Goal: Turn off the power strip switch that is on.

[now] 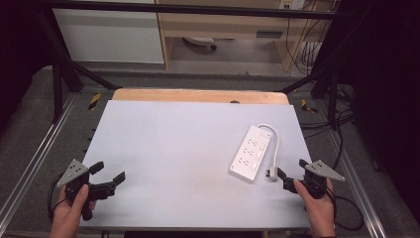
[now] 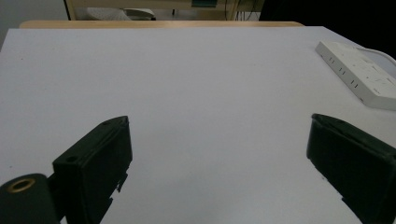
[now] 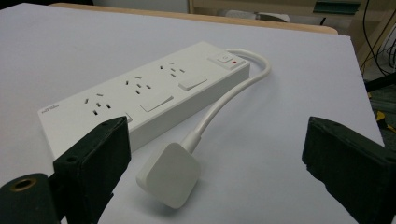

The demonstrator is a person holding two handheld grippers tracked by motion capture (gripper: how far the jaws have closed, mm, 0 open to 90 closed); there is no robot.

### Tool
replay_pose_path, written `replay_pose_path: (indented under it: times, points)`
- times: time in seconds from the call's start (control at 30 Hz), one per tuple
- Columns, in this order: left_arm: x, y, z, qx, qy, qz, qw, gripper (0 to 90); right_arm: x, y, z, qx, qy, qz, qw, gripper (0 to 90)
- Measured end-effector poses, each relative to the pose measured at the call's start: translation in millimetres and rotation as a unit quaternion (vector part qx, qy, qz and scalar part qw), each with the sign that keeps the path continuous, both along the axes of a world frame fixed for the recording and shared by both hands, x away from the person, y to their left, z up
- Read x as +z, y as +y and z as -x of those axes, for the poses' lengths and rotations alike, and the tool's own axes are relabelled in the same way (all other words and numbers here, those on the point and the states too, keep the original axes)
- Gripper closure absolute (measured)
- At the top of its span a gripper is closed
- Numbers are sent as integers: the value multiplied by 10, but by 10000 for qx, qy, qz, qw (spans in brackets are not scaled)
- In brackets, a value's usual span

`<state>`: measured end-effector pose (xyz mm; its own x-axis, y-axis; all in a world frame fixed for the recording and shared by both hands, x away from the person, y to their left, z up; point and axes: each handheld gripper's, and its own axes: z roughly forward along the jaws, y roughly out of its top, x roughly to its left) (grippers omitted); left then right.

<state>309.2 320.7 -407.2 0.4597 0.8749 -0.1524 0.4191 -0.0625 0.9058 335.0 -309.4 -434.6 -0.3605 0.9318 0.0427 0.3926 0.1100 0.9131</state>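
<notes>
Both the left gripper and the right gripper are wide open and hold nothing, with a white plug between the right one's jaws, its cord curling to a long white power strip near the table's right edge, its small label too tiny to read.

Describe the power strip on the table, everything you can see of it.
The power strip is a long white block, plastic by the look, lying flat on the table at its right side, set at a slant. Its top carries three groups of socket holes, a few flat rectangular panels, and a switch with a small red mark at the far end. A white cable leaves that end and loops back to a white plug lying beside its near end. Nothing grips it; the right gripper sits open before the plug.
</notes>
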Motion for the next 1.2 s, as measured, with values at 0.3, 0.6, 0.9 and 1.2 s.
replay_pose_path:
  times: [0.3,0.6,0.9,1.2]
  points:
    - [-6,-6,-13,22,-42,-8,10000,67,17,-6,9,-57,-50,-41,10000,71]
    - [-14,-27,-22,-1,-9,53,10000,67,143,17,-21,-366,-421,-79,9984,41]
    - [-26,-26,-33,21,1,98,9999,68,334,63,-265,-483,-559,-15,9973,46]
    - [-2,-30,-102,37,-131,174,9998,67,504,19,-425,-660,-707,-23,9953,165]
